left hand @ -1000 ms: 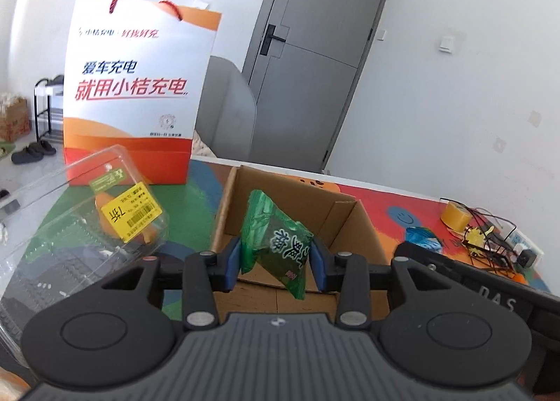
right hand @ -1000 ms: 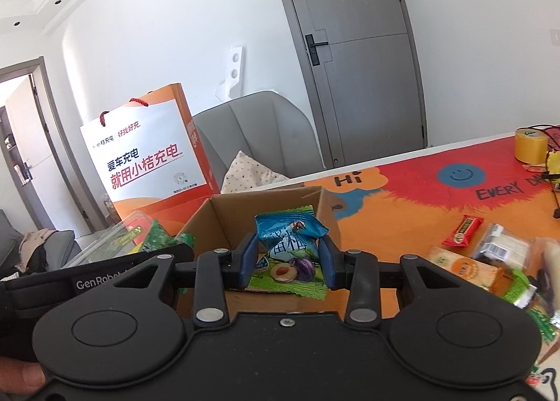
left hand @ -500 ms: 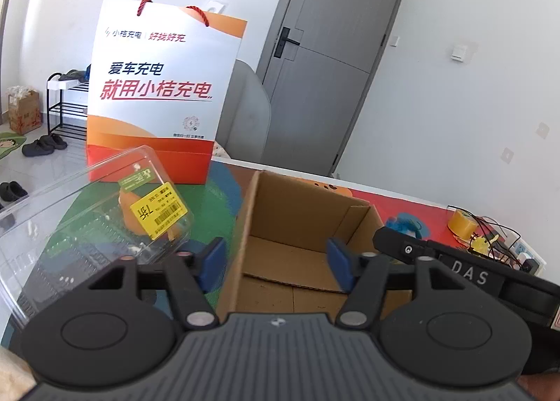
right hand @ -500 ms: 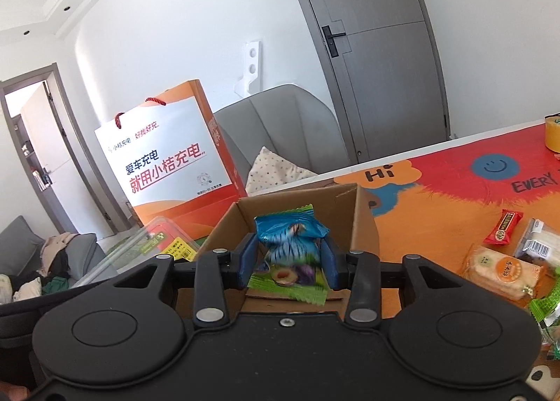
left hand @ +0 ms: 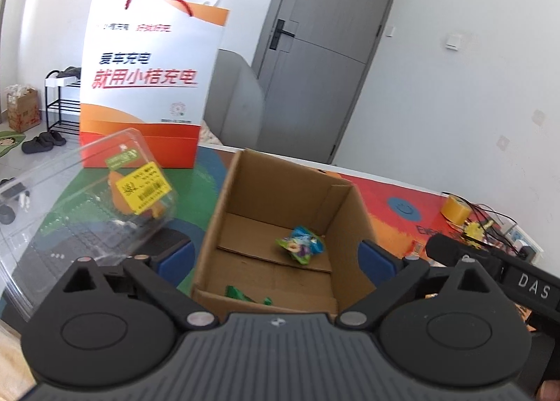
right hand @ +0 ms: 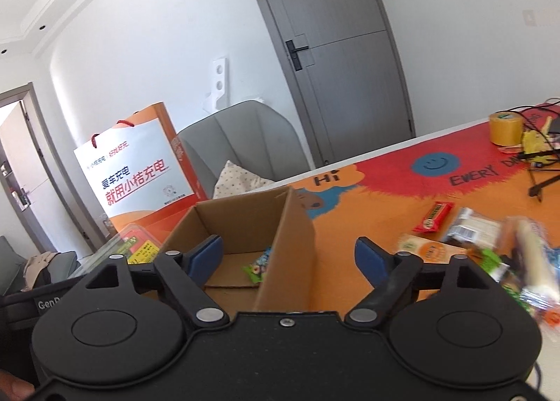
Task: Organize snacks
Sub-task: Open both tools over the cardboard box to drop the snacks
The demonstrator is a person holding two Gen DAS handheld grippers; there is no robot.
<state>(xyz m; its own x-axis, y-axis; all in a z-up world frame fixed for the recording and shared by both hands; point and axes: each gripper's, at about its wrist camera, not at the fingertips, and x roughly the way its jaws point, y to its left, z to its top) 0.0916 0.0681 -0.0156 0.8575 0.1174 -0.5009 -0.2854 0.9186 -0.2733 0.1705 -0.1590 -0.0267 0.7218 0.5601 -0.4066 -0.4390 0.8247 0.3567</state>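
In the lower right of the left wrist view the right gripper showed the letters "DAS", and the mat read "Hi" and "EVERY" near the right edge of the right wrist view. The left gripper and its partner had just been opening — both stood wide with nothing between the jaws, tilted down over the cardboard box. The blue snack packet and a green packet lay on the box floor — more snacks lay at the right.

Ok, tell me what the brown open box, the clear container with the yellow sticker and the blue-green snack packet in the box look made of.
Brown open box: corrugated cardboard, matte, going by its raw edges and folded bottom flaps.
Clear container with the yellow sticker: thin rigid plastic, glossy; the table shows through it.
Blue-green snack packet: probably printed plastic film, shiny and crinkled.
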